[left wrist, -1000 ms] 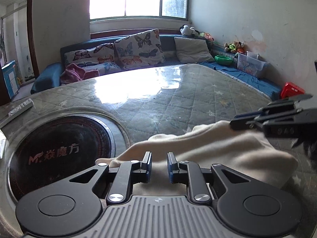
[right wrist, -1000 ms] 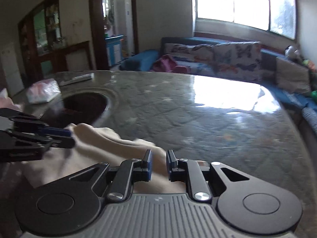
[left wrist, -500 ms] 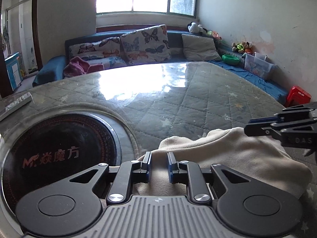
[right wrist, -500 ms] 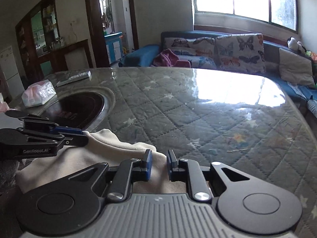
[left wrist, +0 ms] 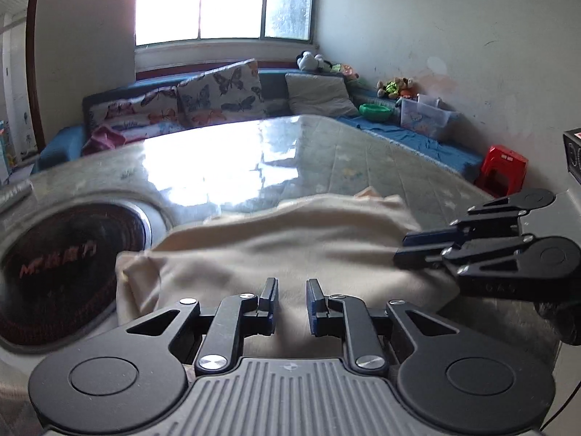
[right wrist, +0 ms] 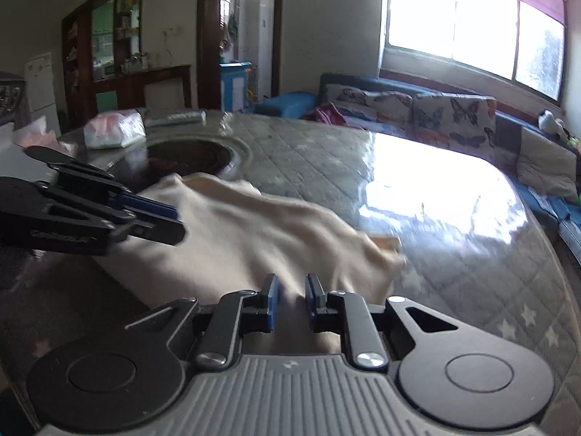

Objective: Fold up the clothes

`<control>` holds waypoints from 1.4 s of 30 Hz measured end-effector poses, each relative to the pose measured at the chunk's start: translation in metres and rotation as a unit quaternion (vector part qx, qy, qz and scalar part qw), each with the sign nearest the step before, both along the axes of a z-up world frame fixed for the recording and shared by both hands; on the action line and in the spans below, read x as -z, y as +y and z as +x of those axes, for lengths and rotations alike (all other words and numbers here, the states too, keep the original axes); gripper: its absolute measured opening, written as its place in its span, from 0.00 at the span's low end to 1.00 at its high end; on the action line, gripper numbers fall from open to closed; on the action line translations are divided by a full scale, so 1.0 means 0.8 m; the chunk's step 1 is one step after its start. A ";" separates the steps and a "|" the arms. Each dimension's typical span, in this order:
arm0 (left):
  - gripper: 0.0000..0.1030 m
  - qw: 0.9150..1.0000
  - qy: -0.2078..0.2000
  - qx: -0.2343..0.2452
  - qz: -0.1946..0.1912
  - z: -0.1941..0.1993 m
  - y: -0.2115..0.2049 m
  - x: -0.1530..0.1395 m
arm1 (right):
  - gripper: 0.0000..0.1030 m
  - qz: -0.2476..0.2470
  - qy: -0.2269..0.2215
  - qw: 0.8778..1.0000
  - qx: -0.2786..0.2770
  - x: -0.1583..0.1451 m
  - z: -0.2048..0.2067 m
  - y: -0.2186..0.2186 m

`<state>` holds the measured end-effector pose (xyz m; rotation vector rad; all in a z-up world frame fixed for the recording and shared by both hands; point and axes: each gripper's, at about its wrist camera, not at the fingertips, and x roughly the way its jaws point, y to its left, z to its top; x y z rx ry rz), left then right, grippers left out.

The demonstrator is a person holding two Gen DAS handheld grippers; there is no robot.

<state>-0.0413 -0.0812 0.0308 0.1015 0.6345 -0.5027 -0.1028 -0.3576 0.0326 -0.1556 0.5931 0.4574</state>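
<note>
Since half a second ago, both my grippers have drawn the cream garment [left wrist: 290, 250] back toward six o'clock, spreading it wider across the quilted table [left wrist: 363, 152]. My left gripper [left wrist: 292, 299] and right gripper [right wrist: 292, 296] each show jaws narrowly apart with cloth between; whether they pinch it I cannot tell. I judge the fold is mid-way, the garment lying between both tools beside the round burner [left wrist: 65, 265] at nine o'clock.

Left wrist: low, close over the cream garment [left wrist: 276, 247], facing the far window [left wrist: 221, 0].
Right wrist: low, close, facing far-left, doorway [right wrist: 250, 32].
Shared: garment, table [right wrist: 454, 239], butterfly cushions [left wrist: 218, 94].
</note>
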 end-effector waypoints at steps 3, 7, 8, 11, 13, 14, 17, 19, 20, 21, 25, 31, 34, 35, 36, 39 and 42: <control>0.18 1.000 0.002 -0.012 -0.007 -0.003 0.010 0.003 | 0.15 0.017 0.004 1.000 0.014 0.005 -0.002 -0.012; 0.19 0.999 0.005 -0.044 -0.027 -0.003 0.034 0.000 | 0.15 0.014 -0.005 1.000 0.019 0.000 -0.008 -0.010; 0.19 0.998 0.006 -0.052 -0.031 -0.003 0.041 0.000 | 0.15 0.009 -0.003 1.000 0.019 0.001 -0.008 -0.008; 0.20 0.996 0.010 -0.075 -0.041 -0.001 0.060 0.002 | 0.16 0.015 0.001 1.000 0.022 0.008 -0.006 -0.010; 0.19 0.995 0.013 -0.087 -0.050 -0.001 0.071 -0.001 | 0.16 0.024 0.006 0.999 0.025 0.005 -0.004 -0.014; 0.19 0.994 0.014 -0.089 -0.055 0.000 0.075 -0.003 | 0.16 0.028 0.007 0.999 0.025 0.003 -0.005 -0.015; 0.19 0.993 0.016 -0.095 -0.061 0.005 0.080 -0.006 | 0.16 0.035 0.002 0.999 0.022 -0.004 -0.003 -0.015; 0.19 0.993 0.016 -0.102 -0.056 0.009 0.078 -0.004 | 0.16 0.035 0.006 0.999 0.021 -0.003 0.000 -0.013; 0.19 0.993 0.018 -0.103 -0.057 0.010 0.080 -0.004 | 0.16 0.031 0.012 0.999 0.021 0.000 0.003 -0.012; 0.18 0.993 0.021 -0.105 -0.059 0.011 0.081 -0.005 | 0.16 0.026 0.018 0.999 0.021 0.003 0.005 -0.010; 0.19 0.992 0.024 -0.106 -0.062 0.016 0.081 -0.008 | 0.16 0.027 0.019 0.999 0.017 -0.001 0.010 -0.010; 0.19 0.994 0.016 -0.092 -0.055 0.039 0.060 -0.018 | 0.17 0.035 0.011 0.999 0.021 -0.010 0.035 -0.007; 0.19 0.994 0.023 -0.100 -0.041 0.060 0.055 -0.011 | 0.17 0.037 0.016 0.999 0.026 -0.006 0.059 -0.006; 0.19 0.993 0.028 -0.106 -0.036 0.067 0.056 -0.007 | 0.17 0.034 0.020 0.999 0.030 -0.002 0.066 -0.007; 0.18 0.993 0.032 -0.111 -0.034 0.072 0.058 -0.002 | 0.17 0.029 0.025 0.999 0.034 0.002 0.071 -0.008; 0.19 0.993 0.033 -0.112 -0.034 0.076 0.062 -0.006 | 0.22 0.031 0.035 0.998 0.042 0.005 0.080 -0.012; 0.19 0.994 0.025 -0.095 -0.040 0.078 0.054 -0.016 | 0.22 0.032 0.031 0.998 0.038 -0.002 0.083 -0.009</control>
